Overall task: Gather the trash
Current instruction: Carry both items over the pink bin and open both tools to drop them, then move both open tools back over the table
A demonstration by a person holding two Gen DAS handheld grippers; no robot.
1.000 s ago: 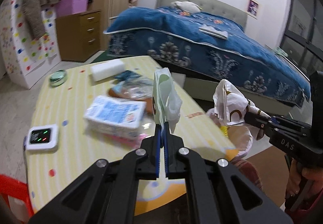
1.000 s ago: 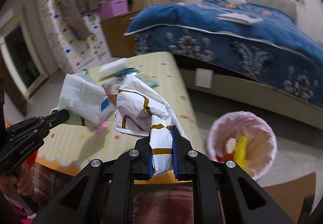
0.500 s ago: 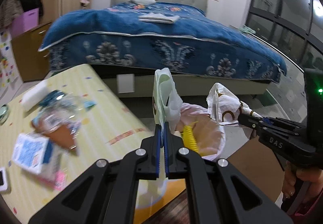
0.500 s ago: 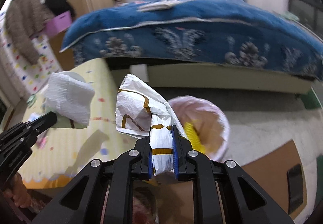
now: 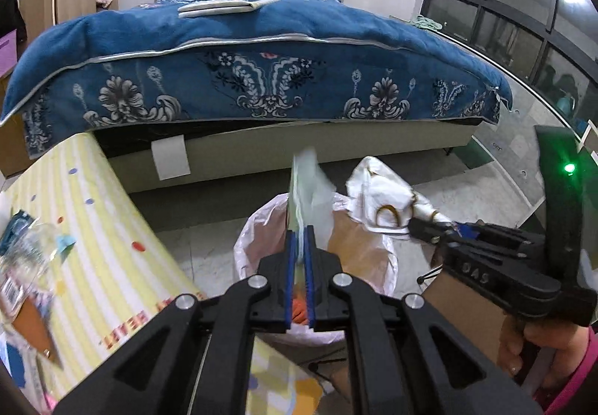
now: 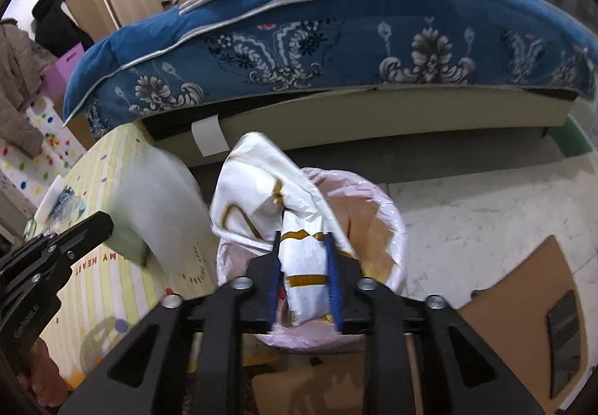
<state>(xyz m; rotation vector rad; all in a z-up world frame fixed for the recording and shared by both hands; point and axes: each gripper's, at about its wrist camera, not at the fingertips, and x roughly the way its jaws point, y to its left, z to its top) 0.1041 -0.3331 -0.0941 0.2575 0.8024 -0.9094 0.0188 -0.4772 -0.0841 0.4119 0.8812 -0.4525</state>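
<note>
A bin with a pink liner (image 5: pixel 243 247) stands on the floor beside the yellow striped table (image 5: pixel 93 213). My left gripper (image 5: pixel 298 232) hangs right over it. Its jaws are opening, and a thin pale green and white wrapper (image 5: pixel 308 187) stands blurred between the loosened pads, sunk a little. My right gripper (image 6: pixel 303 239) is also above the bin (image 6: pixel 396 228). Its jaws are opening too, with a crumpled white bag with gold lines (image 6: pixel 258 183) loose between them. The left gripper (image 6: pixel 106 222) and its wrapper (image 6: pixel 160 198) show at the left of the right wrist view.
A bed with a blue quilt (image 5: pixel 261 52) runs close behind the bin. Wrappers and packets (image 5: pixel 33 239) lie on the table's left part. Brown cardboard (image 6: pixel 523 295) lies on the floor to the right of the bin. A hand (image 5: pixel 538 344) holds the right gripper.
Both grippers swung from over the table to above the bin and dipped. Both pairs of pads have spread, the right ones more. The wrapper has slipped lower in the left jaws.
</note>
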